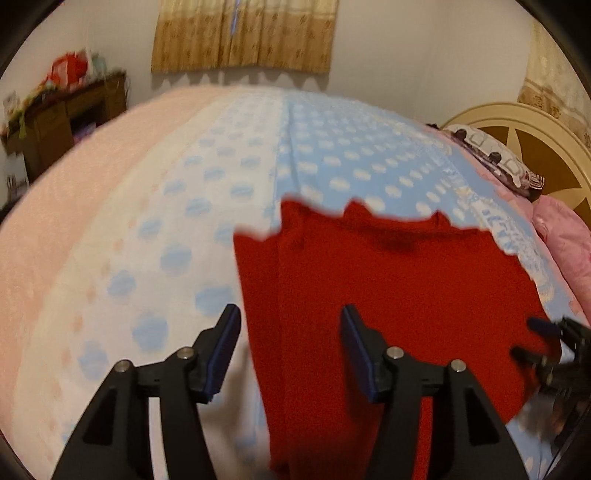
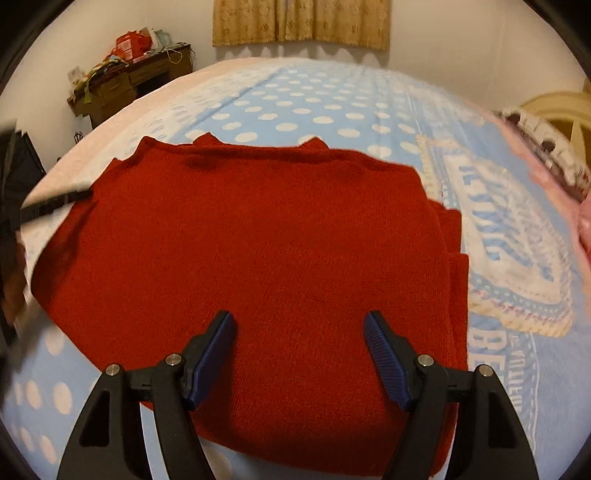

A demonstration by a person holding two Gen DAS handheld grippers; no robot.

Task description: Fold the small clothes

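Red sweater (image 2: 251, 258); blue, white-dotted bedspread (image 2: 314, 107); seemingly tan curtain (image 2: 301, 22).

One red sweater (image 2: 251, 258), one bed (image 2: 332, 107), two grippers, left gripper (image 1: 288, 325) and right gripper (image 2: 299, 328), one curtain (image 2: 301, 22), one wooden desk (image 2: 122, 88), one headboard (image 1: 546, 155)

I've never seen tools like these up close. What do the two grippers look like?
Both look alike. The left gripper and the right gripper each have two black plastic arms with triangular cut-outs and round silver bolts at the joints. Each arm ends in a dark blue ribbed pad. No cables or markings show.
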